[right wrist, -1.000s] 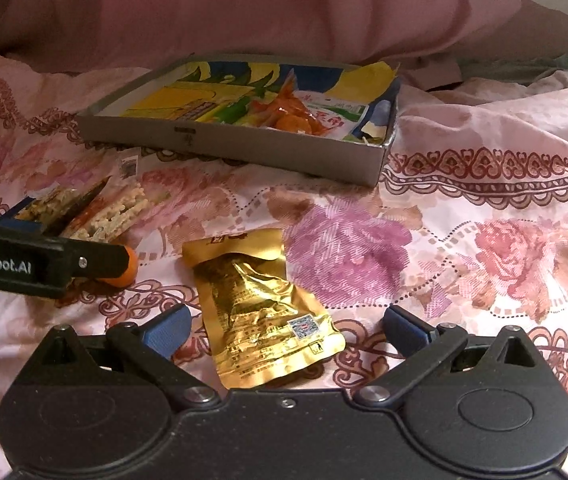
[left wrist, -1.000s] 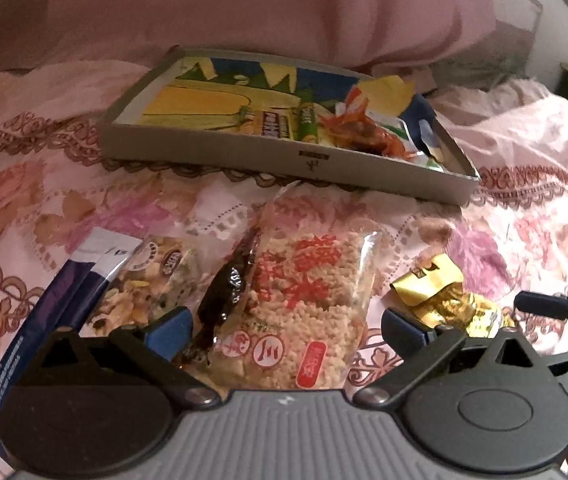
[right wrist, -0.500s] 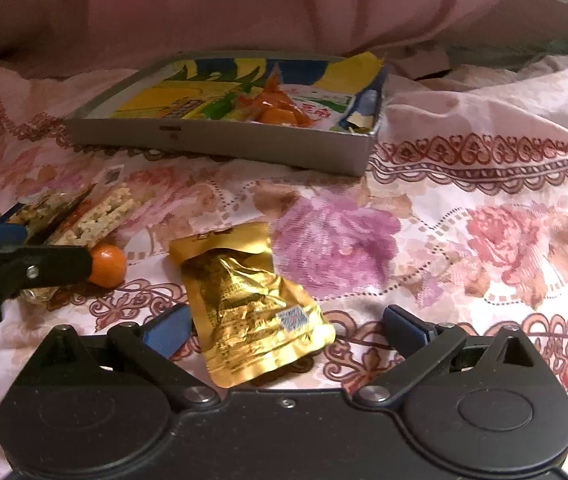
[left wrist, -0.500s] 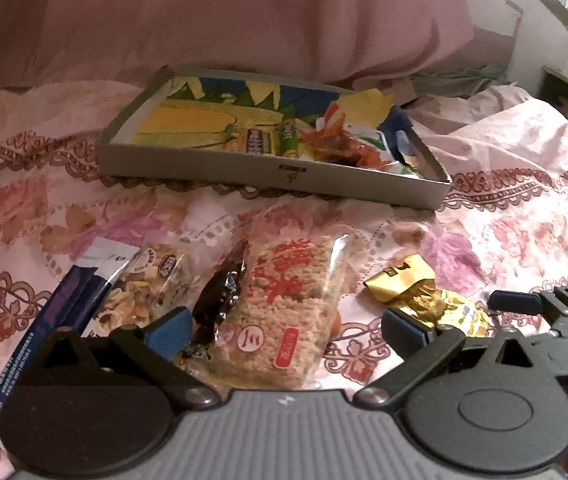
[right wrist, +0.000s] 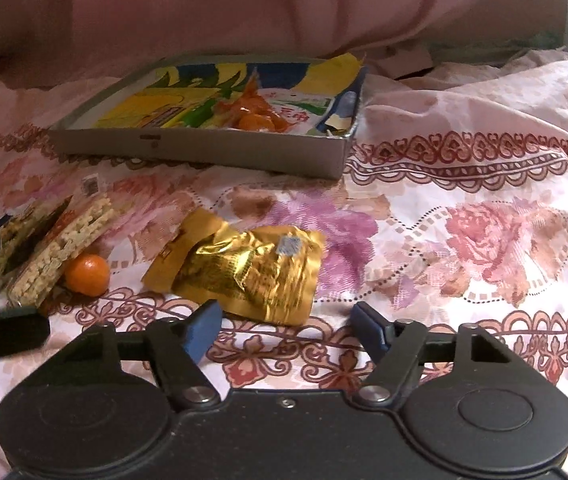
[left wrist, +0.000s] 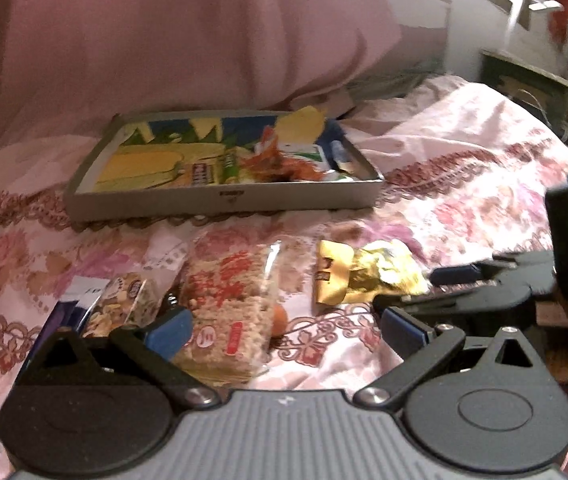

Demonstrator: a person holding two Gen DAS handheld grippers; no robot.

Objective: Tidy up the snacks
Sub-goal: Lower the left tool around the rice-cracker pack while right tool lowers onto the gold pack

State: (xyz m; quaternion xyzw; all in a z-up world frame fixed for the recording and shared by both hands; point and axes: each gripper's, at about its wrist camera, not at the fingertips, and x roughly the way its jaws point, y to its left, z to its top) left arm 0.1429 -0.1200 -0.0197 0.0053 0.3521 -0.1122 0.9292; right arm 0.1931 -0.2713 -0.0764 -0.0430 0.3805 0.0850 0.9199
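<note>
A crumpled gold foil packet point(right wrist: 244, 272) lies on the flowered bedspread just beyond my right gripper point(right wrist: 287, 328). Its jaws are closing, and the packet's near edge sits at the fingertips without being pressed. In the left wrist view the gold packet point(left wrist: 363, 276) shows with the right gripper point(left wrist: 463, 280) at its right edge. My left gripper point(left wrist: 285, 330) is open over a clear rice-cracker packet point(left wrist: 228, 304), which lies by its left pad. A grey tray point(left wrist: 224, 196) with several snacks inside stands farther back, also seen as the tray point(right wrist: 204, 152).
A nut packet point(left wrist: 124, 304), a dark blue box point(left wrist: 56, 320) and a small orange ball point(right wrist: 86, 274) lie by the rice crackers. Pink bedding rises behind the tray. Dark furniture point(left wrist: 543, 92) stands at the far right.
My right jaws have narrowed, and the gold packet has turned sideways and crumpled ahead of them. My left gripper has drawn back and up, leaving the orange ball exposed.
</note>
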